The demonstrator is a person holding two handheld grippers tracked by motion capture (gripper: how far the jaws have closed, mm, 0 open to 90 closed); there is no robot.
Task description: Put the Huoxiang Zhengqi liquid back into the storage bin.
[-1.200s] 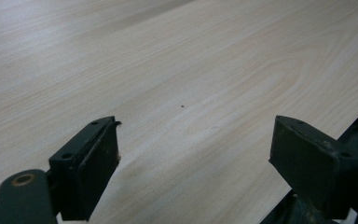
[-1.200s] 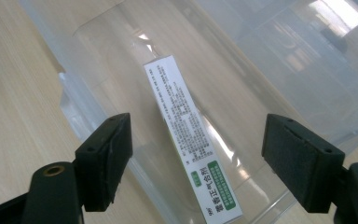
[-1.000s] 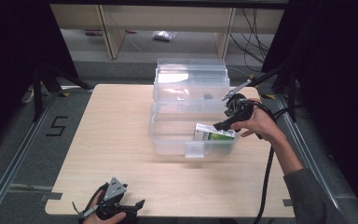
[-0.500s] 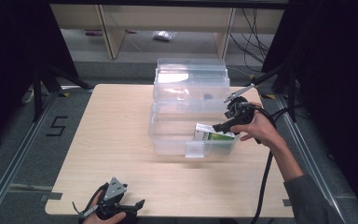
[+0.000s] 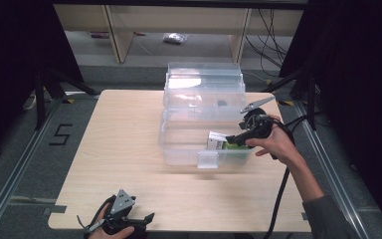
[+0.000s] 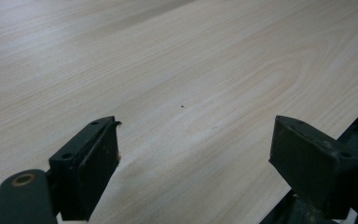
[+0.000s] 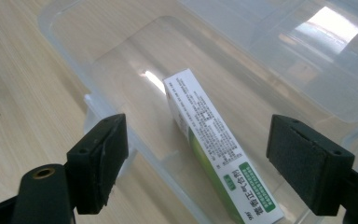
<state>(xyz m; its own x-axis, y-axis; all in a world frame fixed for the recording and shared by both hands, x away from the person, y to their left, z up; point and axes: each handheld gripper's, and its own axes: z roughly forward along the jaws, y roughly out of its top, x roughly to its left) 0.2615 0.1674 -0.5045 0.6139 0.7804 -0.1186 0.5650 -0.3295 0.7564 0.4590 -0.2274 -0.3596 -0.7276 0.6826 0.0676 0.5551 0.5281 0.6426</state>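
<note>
A clear plastic box (image 5: 179,144) with its lid folded back stands mid-table. Inside it, at the right, lies a white and green carton (image 5: 218,141) (image 7: 214,144) with printed text. My right gripper (image 5: 235,139) (image 7: 196,163) hovers over the box's right side with its jaws wide open, apart from the carton below them. My left gripper (image 5: 142,219) (image 6: 196,158) rests low at the table's front edge, jaws open over bare wood.
The wooden table (image 5: 119,149) has free room left of and in front of the box. The open lid (image 5: 204,84) rises behind the box. Black stands and cables flank the table on both sides.
The right gripper has shifted slightly; the carton stays in the box. The left gripper has not moved.
</note>
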